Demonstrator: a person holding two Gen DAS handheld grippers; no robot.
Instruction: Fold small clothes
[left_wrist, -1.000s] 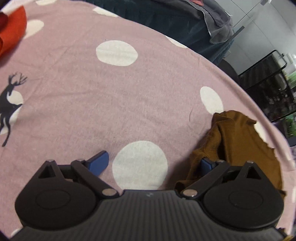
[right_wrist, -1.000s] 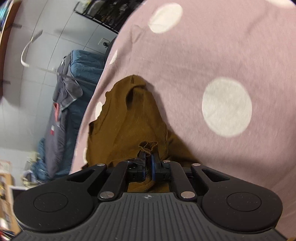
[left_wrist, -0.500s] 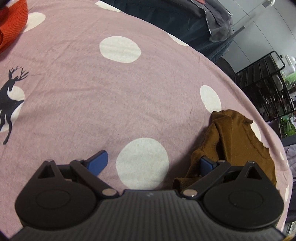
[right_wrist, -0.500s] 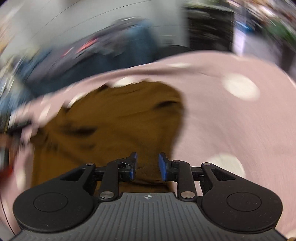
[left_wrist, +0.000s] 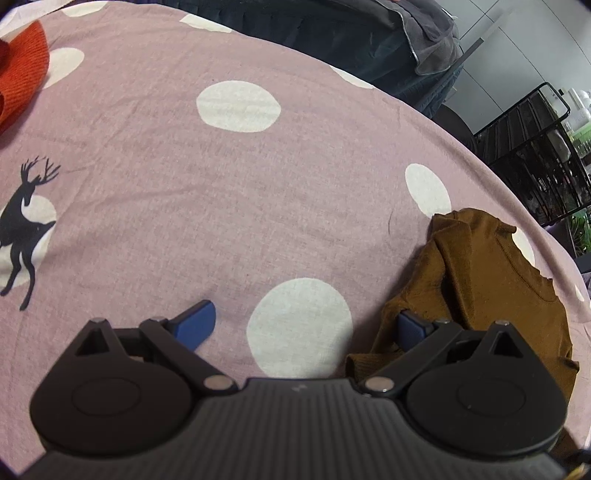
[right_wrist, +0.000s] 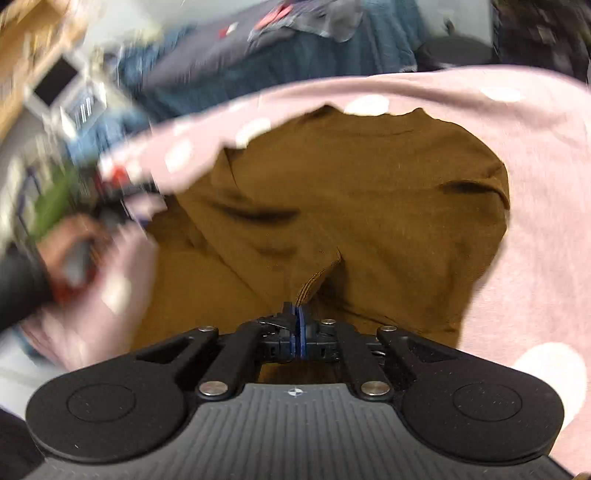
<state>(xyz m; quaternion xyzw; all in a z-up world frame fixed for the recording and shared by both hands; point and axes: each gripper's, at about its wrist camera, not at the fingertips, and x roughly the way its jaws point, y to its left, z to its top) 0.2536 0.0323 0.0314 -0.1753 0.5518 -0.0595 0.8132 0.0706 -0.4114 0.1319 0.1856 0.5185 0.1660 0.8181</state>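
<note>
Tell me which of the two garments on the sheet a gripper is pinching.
The brown garment: the right gripper is shut on a ribbed edge of it. The orange garment lies untouched at the sheet's far left corner, away from both grippers.

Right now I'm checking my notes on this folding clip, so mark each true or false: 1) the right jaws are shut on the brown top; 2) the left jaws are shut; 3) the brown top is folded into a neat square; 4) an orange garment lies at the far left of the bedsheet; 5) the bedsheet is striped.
1) True: the right gripper pinches a fold of the brown top.
2) False: the left gripper is wide open.
3) False: it lies rumpled.
4) True: the orange garment is there.
5) False: the bedsheet is pink with white dots and a deer print.
</note>
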